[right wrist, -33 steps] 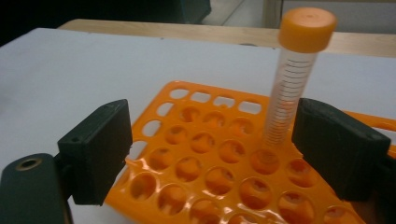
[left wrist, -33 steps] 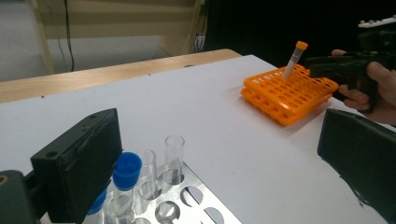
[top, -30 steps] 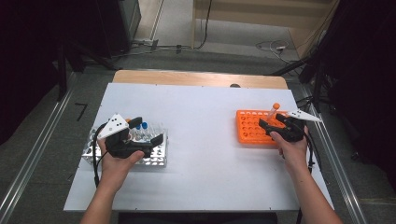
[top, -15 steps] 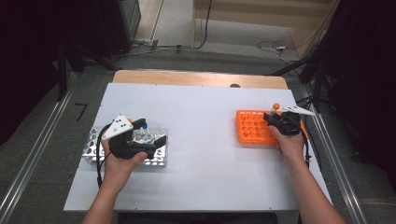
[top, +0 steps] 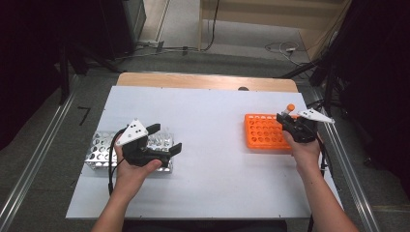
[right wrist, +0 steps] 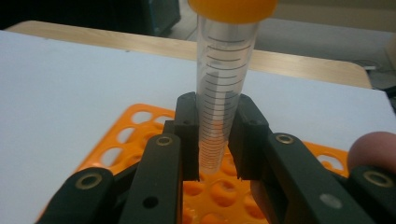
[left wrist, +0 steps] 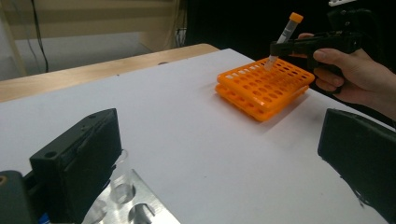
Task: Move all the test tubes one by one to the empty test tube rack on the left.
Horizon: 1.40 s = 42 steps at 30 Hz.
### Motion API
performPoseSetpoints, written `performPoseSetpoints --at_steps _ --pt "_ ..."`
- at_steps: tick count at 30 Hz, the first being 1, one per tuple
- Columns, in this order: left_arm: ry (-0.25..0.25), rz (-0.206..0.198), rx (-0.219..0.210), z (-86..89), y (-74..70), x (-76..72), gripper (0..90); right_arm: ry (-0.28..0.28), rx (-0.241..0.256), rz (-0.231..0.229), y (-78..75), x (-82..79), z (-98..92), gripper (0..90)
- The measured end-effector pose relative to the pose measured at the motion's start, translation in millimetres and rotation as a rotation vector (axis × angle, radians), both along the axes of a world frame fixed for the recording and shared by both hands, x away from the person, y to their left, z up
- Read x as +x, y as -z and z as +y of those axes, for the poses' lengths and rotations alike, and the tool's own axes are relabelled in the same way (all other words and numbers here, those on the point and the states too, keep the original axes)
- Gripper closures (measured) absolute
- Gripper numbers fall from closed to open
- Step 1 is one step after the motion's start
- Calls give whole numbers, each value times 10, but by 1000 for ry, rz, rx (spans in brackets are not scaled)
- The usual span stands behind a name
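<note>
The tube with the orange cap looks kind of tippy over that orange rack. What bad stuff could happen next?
1. The tube is tilted in the right gripper, its tip just above the orange rack. It might miss a hole and catch on the grid.
2. The jaws pinch it low on its body, so a bump could make it swing or slip out.
3. The left gripper is open over the metal rack, which sits near the table's left edge; a knock could shove it.

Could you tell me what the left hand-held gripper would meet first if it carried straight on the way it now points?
Probably only bare white table; the orange rack lies farther on, slightly right of that line.
</note>
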<state>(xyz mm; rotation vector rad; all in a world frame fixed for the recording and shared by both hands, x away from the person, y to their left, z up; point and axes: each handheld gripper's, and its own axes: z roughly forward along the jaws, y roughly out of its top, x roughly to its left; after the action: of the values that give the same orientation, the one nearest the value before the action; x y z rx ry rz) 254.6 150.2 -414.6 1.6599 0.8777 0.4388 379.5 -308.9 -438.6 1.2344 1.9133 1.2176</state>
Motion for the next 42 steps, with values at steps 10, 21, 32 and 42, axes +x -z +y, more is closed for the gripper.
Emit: performPoseSetpoints --at_steps 10,21,32,42 --pt "85 -2 15 -309 0 1 35 -244 -13 -6 -90 -416 401 723" --pt "204 -25 18 -641 -15 29 272 -461 -32 9 -71 -748 959 723" --pt "284 -16 1 -924 23 27 513 -621 -66 27 -46 -1021 1377 723" --pt "300 -31 40 -1000 44 -8 700 -687 -96 42 -6 -1128 1544 720"
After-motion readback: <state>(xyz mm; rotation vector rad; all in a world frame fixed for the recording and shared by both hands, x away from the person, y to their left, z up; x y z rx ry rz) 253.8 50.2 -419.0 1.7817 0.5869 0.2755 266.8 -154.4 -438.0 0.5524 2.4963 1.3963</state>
